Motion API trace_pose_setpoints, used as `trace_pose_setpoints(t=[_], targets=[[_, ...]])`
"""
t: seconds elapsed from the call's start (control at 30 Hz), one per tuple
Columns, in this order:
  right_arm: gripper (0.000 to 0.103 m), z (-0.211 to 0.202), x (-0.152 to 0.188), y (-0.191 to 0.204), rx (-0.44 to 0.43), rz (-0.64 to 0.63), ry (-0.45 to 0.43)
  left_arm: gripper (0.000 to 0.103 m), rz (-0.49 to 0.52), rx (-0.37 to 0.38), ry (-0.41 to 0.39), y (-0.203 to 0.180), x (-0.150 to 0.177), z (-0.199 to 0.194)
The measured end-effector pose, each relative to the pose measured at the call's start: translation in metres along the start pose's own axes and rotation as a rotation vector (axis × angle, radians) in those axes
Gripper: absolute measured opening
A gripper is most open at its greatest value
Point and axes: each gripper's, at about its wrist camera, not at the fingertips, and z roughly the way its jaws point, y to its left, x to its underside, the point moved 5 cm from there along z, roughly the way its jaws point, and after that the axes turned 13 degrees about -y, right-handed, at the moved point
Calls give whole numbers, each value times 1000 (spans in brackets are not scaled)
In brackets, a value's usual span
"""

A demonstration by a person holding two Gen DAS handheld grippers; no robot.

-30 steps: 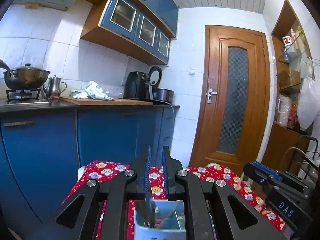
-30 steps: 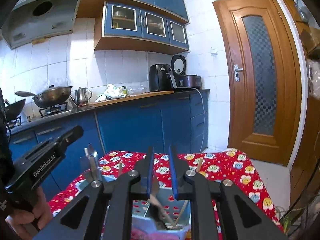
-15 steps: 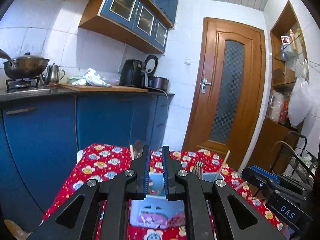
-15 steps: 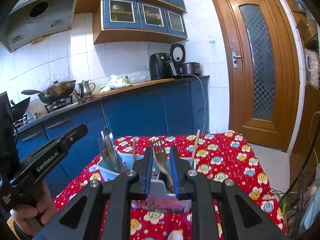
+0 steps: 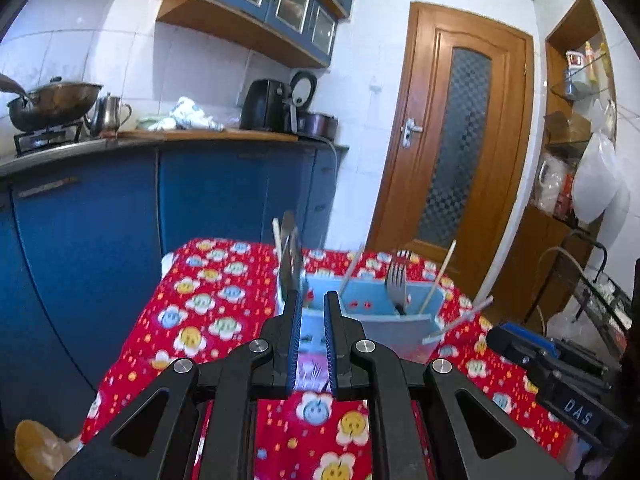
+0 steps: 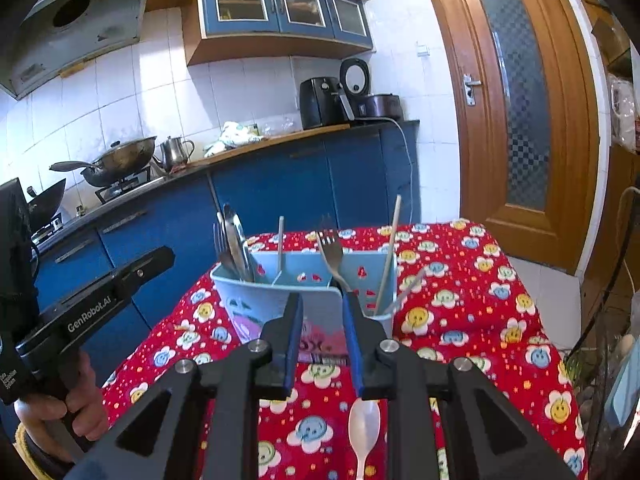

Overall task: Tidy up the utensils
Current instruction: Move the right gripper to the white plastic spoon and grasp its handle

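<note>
A light blue utensil holder (image 6: 320,304) stands on the red flowered tablecloth (image 6: 472,320). It holds spoons and a fork at its left (image 6: 234,240), a fork in the middle (image 6: 330,250) and chopsticks at its right (image 6: 390,248). A white plastic spoon (image 6: 364,424) lies on the cloth below my right gripper (image 6: 322,312), which is open and empty, in front of the holder. My left gripper (image 5: 311,308) is empty, its jaws a narrow gap apart, in front of the holder (image 5: 372,316). The left gripper's body shows in the right wrist view (image 6: 92,312).
Blue kitchen cabinets (image 5: 200,208) with a counter run behind the table. A wooden door (image 5: 460,152) is at the back right. A wire rack (image 5: 592,280) and shelves stand at the right. The right gripper's body (image 5: 560,376) is at the lower right.
Both grippers have pulled back and away from the holder, so the whole holder and more tablecloth show. The right jaws have opened wider. The white spoon has come into view.
</note>
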Motion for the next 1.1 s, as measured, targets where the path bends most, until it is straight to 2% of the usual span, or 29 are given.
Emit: trace_pose_setpoints(t=[0.33, 0.63, 0.93, 1.1], targets=[[25, -2, 25, -2, -1, 1, 100, 11, 1, -4, 118, 8, 28, -5], [25, -1, 46, -13, 20, 3, 202, 11, 13, -47, 231, 19, 56, 0], [25, 7, 73, -23, 25, 13, 336, 11, 26, -64, 307, 24, 78, 4], [25, 13, 88, -26, 8, 26, 443, 11, 13, -64, 329, 27, 86, 5]])
